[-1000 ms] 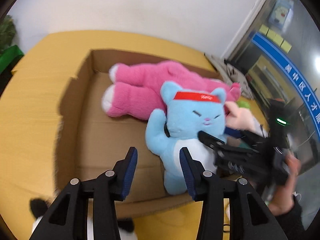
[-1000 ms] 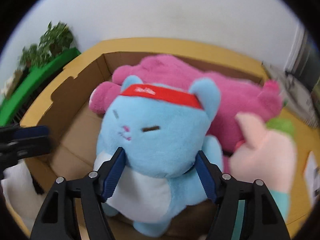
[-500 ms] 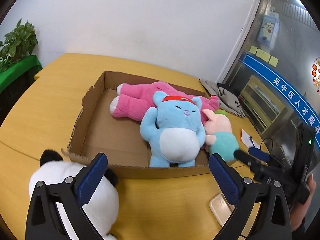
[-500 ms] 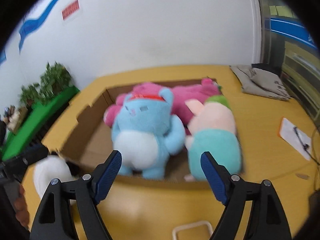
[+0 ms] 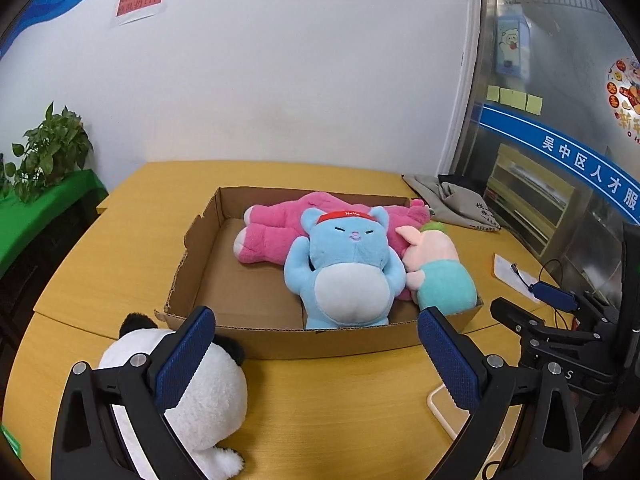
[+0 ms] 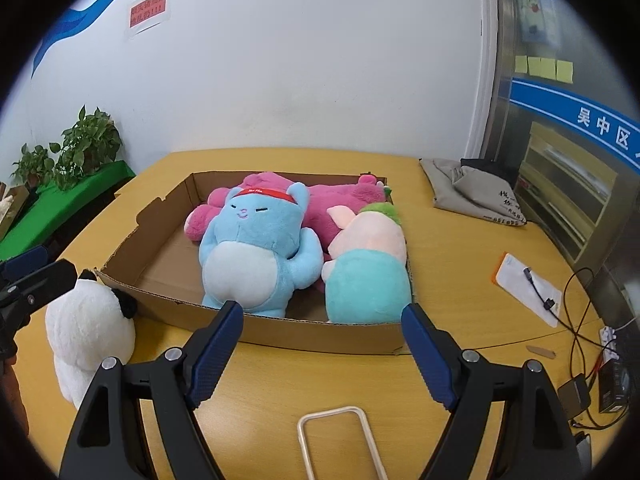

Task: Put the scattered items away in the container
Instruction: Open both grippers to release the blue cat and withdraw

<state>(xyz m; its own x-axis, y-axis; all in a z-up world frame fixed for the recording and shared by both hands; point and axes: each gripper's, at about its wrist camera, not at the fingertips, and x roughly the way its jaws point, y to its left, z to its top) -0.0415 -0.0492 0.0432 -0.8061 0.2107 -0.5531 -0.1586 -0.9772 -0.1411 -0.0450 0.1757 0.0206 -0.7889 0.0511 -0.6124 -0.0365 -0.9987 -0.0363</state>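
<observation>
Through the left wrist camera I see my left gripper (image 5: 316, 352) spread wide, empty, above a white-and-black panda plush (image 5: 188, 396) lying outside the shallow brown cardboard box (image 5: 320, 338). Right wrist: right gripper (image 6: 320, 344) spread too; 3 plush toys fill the box.

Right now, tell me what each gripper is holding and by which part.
Nothing. The left gripper and right gripper both have open jaws with nothing between them; the panda sits untouched outside the box.
</observation>
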